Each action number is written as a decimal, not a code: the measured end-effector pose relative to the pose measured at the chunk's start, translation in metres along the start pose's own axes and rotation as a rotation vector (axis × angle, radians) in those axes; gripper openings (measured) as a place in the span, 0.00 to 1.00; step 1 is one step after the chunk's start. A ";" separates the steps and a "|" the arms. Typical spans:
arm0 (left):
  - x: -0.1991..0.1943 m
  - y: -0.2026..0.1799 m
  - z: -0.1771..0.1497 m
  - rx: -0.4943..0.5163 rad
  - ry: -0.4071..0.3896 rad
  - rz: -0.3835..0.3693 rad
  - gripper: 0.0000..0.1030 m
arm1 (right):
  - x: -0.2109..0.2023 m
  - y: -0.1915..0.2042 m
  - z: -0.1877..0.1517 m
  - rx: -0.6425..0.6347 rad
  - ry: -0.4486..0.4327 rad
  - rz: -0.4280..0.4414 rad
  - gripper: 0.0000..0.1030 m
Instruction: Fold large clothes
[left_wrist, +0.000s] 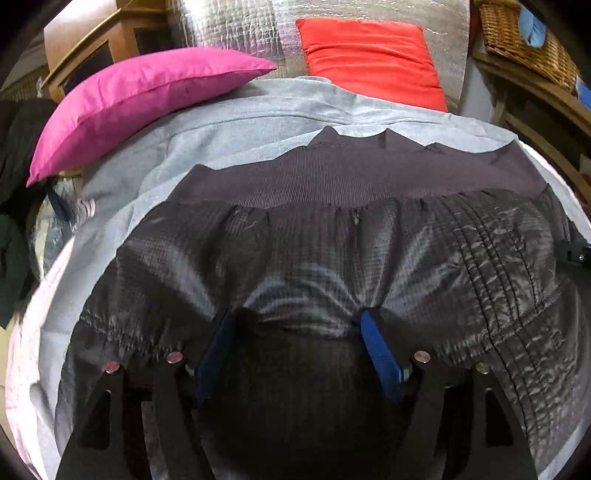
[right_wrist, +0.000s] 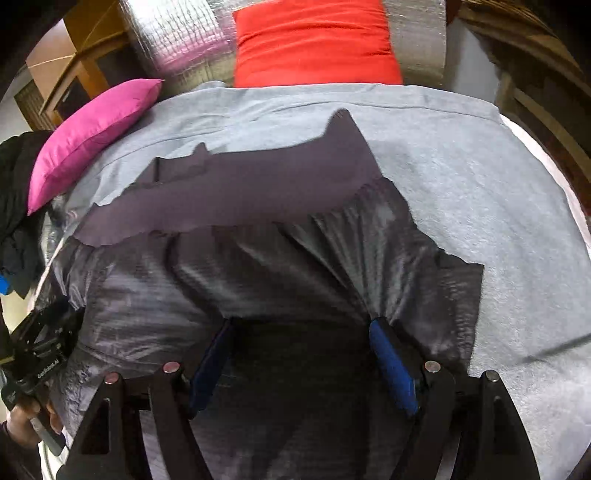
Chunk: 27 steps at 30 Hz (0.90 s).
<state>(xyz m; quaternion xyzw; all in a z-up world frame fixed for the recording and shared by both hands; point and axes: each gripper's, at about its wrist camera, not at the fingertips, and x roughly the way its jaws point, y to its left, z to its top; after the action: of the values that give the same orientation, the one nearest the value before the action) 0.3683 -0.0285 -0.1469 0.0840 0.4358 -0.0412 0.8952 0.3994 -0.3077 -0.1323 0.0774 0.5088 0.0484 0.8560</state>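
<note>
A dark grey shiny jacket (left_wrist: 332, 251) with a ribbed knit hem (left_wrist: 351, 173) lies spread on a light grey sheet (left_wrist: 184, 147). It also shows in the right wrist view (right_wrist: 240, 266), with its hem (right_wrist: 258, 184) toward the pillows. My left gripper (left_wrist: 299, 325) has its blue-padded fingers (left_wrist: 380, 354) spread wide, tips pressed into the jacket fabric, which bunches between them. My right gripper (right_wrist: 303, 328) stands the same way, blue pads (right_wrist: 391, 365) apart on the jacket. The left gripper's body (right_wrist: 37, 354) shows at the lower left of the right wrist view.
A pink pillow (left_wrist: 140, 96) lies at the back left and a red pillow (left_wrist: 369, 59) at the back against a silver quilted panel (left_wrist: 240, 29). A wicker basket (left_wrist: 524, 44) sits on a wooden shelf at right. Dark clothes (right_wrist: 18, 206) pile at the left edge.
</note>
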 end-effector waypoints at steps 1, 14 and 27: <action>0.001 0.000 -0.001 -0.004 0.000 0.000 0.72 | 0.002 -0.001 -0.001 0.003 0.002 -0.006 0.77; -0.112 0.033 -0.043 -0.120 -0.188 0.014 0.72 | -0.102 0.064 -0.059 -0.064 -0.267 -0.009 0.78; -0.053 0.050 -0.082 -0.133 -0.078 0.144 0.74 | -0.046 0.076 -0.114 -0.168 -0.231 -0.227 0.79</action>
<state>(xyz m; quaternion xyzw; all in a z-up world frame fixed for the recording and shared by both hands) 0.2795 0.0364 -0.1494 0.0539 0.3954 0.0490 0.9156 0.2768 -0.2309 -0.1323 -0.0470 0.4066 -0.0156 0.9123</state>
